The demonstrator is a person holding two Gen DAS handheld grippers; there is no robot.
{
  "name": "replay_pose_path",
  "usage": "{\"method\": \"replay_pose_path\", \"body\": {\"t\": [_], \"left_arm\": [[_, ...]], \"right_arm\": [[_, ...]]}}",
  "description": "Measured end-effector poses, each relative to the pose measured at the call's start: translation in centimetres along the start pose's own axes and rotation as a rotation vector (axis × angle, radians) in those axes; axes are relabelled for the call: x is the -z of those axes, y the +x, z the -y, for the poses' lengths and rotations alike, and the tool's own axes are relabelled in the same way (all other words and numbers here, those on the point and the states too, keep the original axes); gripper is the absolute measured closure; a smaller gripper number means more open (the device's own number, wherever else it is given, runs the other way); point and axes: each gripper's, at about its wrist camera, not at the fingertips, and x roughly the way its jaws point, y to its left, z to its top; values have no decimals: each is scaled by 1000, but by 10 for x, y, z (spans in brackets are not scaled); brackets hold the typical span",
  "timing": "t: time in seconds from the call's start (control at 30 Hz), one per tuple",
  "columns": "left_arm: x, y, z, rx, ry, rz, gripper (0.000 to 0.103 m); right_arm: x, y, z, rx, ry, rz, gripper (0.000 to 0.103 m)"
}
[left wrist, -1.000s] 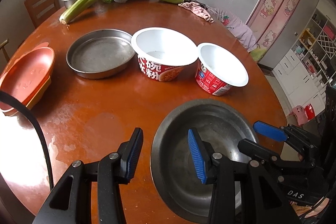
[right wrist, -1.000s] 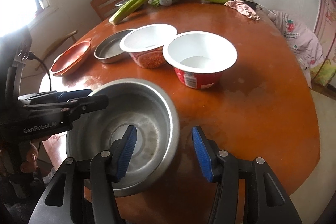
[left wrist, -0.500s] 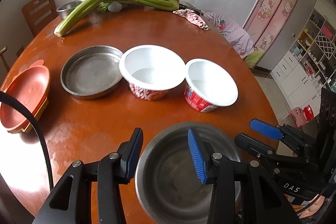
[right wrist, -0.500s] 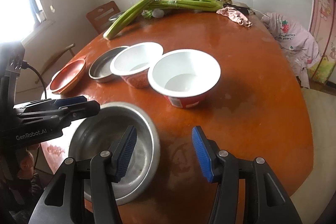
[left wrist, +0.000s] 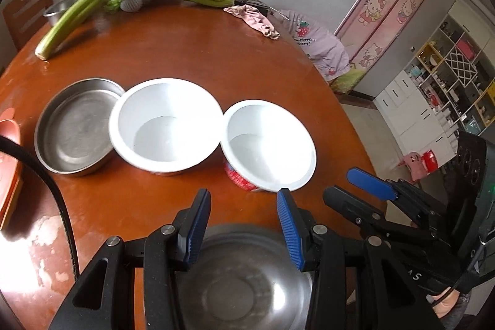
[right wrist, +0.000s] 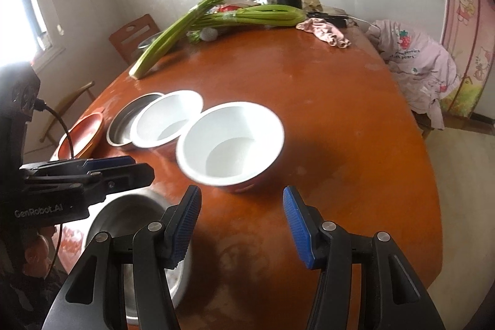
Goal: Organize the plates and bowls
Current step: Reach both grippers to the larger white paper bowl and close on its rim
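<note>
Left gripper [left wrist: 244, 225] jaws apart, empty, above steel bowl [left wrist: 244, 283] at near table [left wrist: 191, 51] edge. Beyond: two white paper bowls [left wrist: 167, 126] [left wrist: 269, 144] touching, steel plate [left wrist: 74, 126] left of them, orange plates [left wrist: 9, 150] far left. Right gripper [left wrist: 355, 190] at right.
</note>
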Motion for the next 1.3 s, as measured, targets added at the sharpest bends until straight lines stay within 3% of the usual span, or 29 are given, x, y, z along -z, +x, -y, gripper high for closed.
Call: {"method": "replay_pose_path", "body": {"t": [0.23,0.47,1.03,1.3], "left_arm": [[-10,18,0,77,-38,-41,59],[-17,27,-4,104,-52,-56,59],[-29,47,-11,109,-62,-88,59],[-31,47,-6,104,-42,-84,59]], "right_arm": [[-18,14,20,63,16,-3,46],[-28,42,23,79,-12,-45,46],[-30,71,0,-24,-74,-117,46],[-26,67,-7,-12,-75,-118,46]]}}
